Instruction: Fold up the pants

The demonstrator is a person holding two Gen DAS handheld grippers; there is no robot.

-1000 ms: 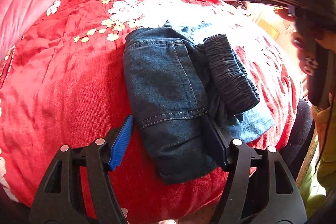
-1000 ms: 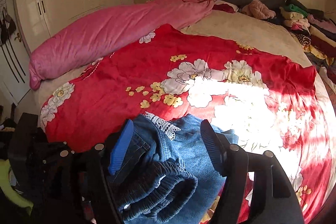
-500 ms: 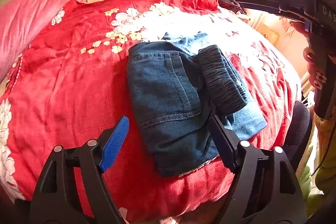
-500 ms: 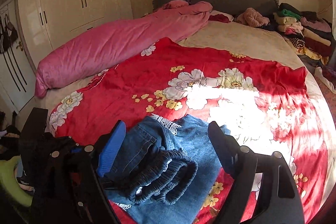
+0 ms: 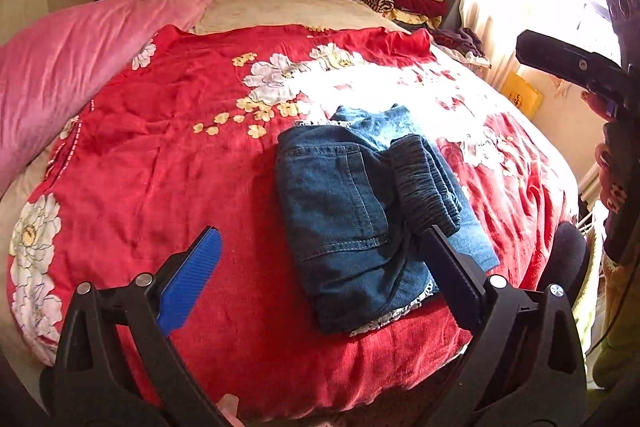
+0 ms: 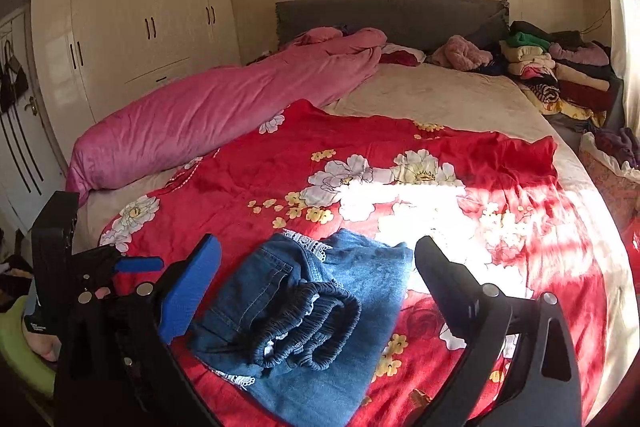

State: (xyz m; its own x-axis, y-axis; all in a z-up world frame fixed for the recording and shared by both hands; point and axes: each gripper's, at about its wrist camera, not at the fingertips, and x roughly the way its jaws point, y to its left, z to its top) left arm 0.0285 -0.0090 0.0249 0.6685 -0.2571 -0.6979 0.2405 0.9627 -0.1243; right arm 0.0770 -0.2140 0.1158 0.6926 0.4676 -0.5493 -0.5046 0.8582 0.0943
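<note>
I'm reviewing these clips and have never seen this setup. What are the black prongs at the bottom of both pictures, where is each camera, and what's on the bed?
No robot here: a person holds a two-finger gripper in each hand, with a fisheye camera on each looking along its fingers. The prongs are those fingers, one with a blue pad. One picture is from the left gripper, the other from the right gripper. Both stand open and hold nothing. Between them lie the folded blue denim pants, dark elastic waistband on top, on a red flowered blanket. A pink rolled quilt lies along one side, and a pile of folded clothes sits by the grey headboard.
</note>
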